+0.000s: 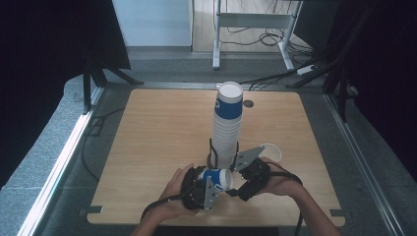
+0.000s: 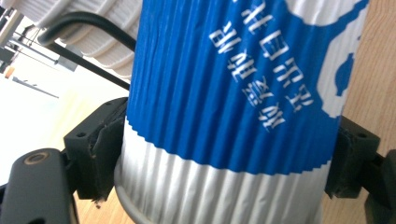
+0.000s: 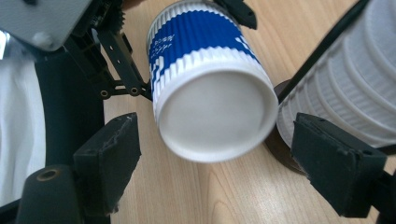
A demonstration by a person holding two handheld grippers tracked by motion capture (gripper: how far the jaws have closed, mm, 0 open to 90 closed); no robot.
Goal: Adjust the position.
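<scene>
A blue and white ribbed paper cup (image 1: 217,178) lies sideways in my left gripper (image 1: 209,183), near the table's front edge. In the left gripper view the black pads (image 2: 100,149) press both sides of the cup (image 2: 233,107), so the gripper (image 2: 224,158) is shut on it. My right gripper (image 1: 241,179) faces the cup's closed white bottom (image 3: 210,112). It stands open (image 3: 223,156), its pads apart from the cup on either side. Just behind stands a tall stack of cups (image 1: 227,125) in a black wire holder (image 1: 212,152).
A single white cup (image 1: 272,150) lies on the wooden table (image 1: 157,128) right of the stack. The stack (image 3: 345,88) and holder base (image 3: 280,144) are close beside my right gripper. A metal frame and cables (image 1: 265,34) lie on the floor beyond the table.
</scene>
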